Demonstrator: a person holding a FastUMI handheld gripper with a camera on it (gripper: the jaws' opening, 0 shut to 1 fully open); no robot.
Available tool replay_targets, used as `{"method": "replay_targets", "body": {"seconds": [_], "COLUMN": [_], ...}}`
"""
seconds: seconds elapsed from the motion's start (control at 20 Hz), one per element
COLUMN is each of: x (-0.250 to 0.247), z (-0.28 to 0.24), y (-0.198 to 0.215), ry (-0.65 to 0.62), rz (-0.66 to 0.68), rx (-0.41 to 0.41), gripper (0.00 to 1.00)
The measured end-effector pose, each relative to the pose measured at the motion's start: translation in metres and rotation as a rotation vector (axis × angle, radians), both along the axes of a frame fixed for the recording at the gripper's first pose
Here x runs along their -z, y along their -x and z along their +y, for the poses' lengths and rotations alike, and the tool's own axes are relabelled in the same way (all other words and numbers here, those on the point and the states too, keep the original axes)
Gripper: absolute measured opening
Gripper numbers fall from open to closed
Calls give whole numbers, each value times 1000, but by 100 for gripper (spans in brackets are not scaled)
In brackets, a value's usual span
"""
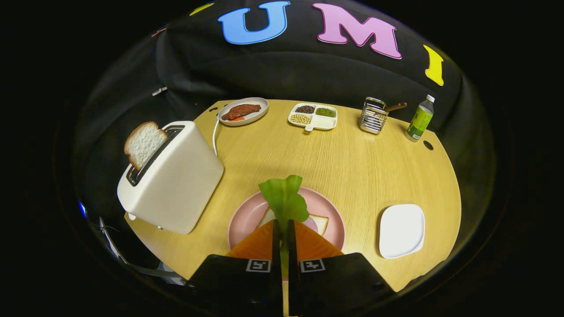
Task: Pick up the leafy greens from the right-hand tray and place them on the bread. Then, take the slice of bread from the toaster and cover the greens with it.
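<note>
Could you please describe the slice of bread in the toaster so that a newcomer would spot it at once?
Find the white toaster on the wooden table, left of the pink plate. The bread slice pokes from its slot, upright, unlike the flat slice on the plate.

The gripper (284,226) pointed forward and downward, its two fingers (275,240) drawn almost together, standing side by side with only a thin slit between them, and pinching a green leaf (284,200) by its stem.
</note>
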State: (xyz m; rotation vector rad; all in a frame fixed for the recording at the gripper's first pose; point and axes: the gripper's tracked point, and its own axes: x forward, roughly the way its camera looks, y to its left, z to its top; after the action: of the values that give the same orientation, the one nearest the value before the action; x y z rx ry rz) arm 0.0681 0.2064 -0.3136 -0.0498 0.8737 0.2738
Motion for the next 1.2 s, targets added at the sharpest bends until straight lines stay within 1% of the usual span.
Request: {"method": "replay_targets", "body": {"seconds": [0.1,0.15,0.2,0.25,0.5,0.65,0.7,0.75,0.8,0.9,0.95,1.0,1.05,1.2], "x": [6,9,10,14,30,38,41,43,44,44,43,41,40,34], "z": [3,3,3,1,-4,-8,-10,-12,-13,-12,-11,-10,-8,-3], "y": [-1,-2,-3,-3,-1,0,1,0,0,0,1,0,1,2], "ry": [9,18,32,49,97,104,107,108,103,88,79,72,67,47], "rz": [8,6,3,1,16,31,38,43,45,45,43,36,32,15], "rx": [-2,-4,-5,-6,-15,-12,-6,1,8,11,5,-3,-11,-20], "gripper": [13,13,17,17,33,37,42,44,49,79,84,87,87,99]}}
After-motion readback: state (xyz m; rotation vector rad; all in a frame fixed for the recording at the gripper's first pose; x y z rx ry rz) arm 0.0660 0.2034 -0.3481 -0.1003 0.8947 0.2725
